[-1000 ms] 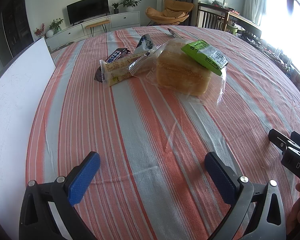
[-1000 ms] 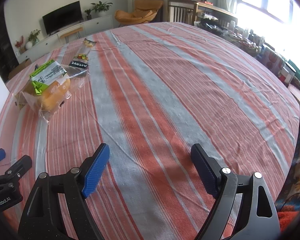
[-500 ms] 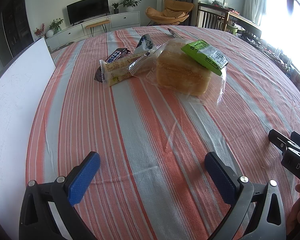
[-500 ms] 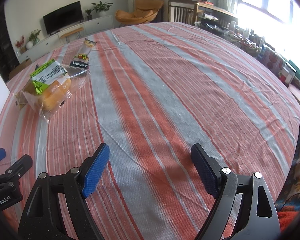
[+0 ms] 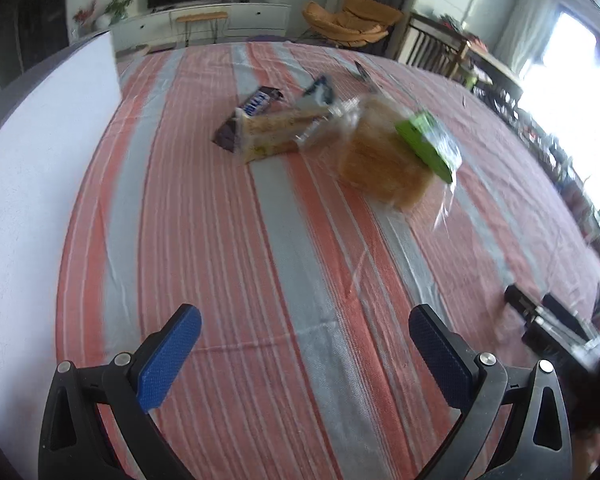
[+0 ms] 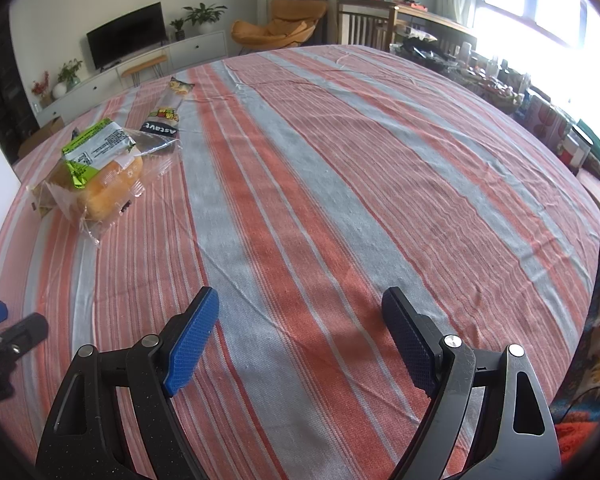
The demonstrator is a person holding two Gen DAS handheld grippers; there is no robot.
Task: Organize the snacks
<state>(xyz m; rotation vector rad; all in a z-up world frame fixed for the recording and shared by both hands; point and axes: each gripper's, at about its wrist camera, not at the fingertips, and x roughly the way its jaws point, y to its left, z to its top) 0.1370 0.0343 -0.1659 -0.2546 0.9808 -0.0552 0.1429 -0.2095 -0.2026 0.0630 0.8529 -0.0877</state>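
Both grippers' jaws released | bread bag point(image 5: 384, 164) beside snack packets point(image 5: 260, 128) | white board point(image 5: 28, 184) leftward

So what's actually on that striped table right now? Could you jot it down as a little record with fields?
surface: red-and-grey striped tablecloth
biggest snack: golden bread loaf in a clear plastic bag, lying flat
on the loaf: green-and-white labelled packet
beside it: pale yellow cracker packet; dark blue chocolate bar wrapper partly under it
further back: long clear snack bag with a black end
left edge: white flat board
left gripper: open, empty
right gripper: open, empty, over bare cloth
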